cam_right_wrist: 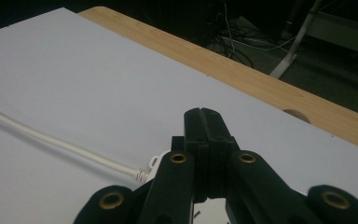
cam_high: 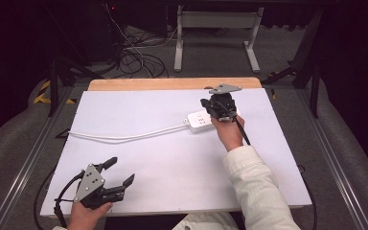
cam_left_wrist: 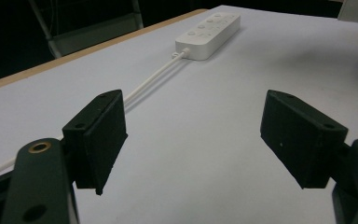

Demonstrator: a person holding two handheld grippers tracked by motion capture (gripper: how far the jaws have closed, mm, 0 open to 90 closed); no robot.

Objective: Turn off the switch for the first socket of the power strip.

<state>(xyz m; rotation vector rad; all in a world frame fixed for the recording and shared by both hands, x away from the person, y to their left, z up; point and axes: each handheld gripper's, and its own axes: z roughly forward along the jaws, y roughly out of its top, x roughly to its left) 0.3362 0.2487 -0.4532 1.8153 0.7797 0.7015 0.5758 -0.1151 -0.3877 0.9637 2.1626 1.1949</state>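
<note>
A white power strip [cam_high: 200,120] lies on the white table top [cam_high: 172,163], right of centre, and its white cable [cam_high: 124,136] runs off to the left edge. My right gripper [cam_high: 210,106] hovers just over the strip's near end with its jaws shut and nothing between them. In the right gripper view the closed jaws [cam_right_wrist: 203,114] point at the far table edge, with the cable [cam_right_wrist: 51,140] below. At the front left my left gripper [cam_high: 122,170] stands open and empty. In the left gripper view its jaws [cam_left_wrist: 193,135] frame bare table, with the strip [cam_left_wrist: 209,29] far ahead.
A wooden strip [cam_high: 172,84] borders the far side of the table. Beyond it, on the floor, stand a white metal frame [cam_high: 215,28] and tangled dark cables [cam_high: 134,57]. Metal rails [cam_high: 33,153] run along both sides of the table.
</note>
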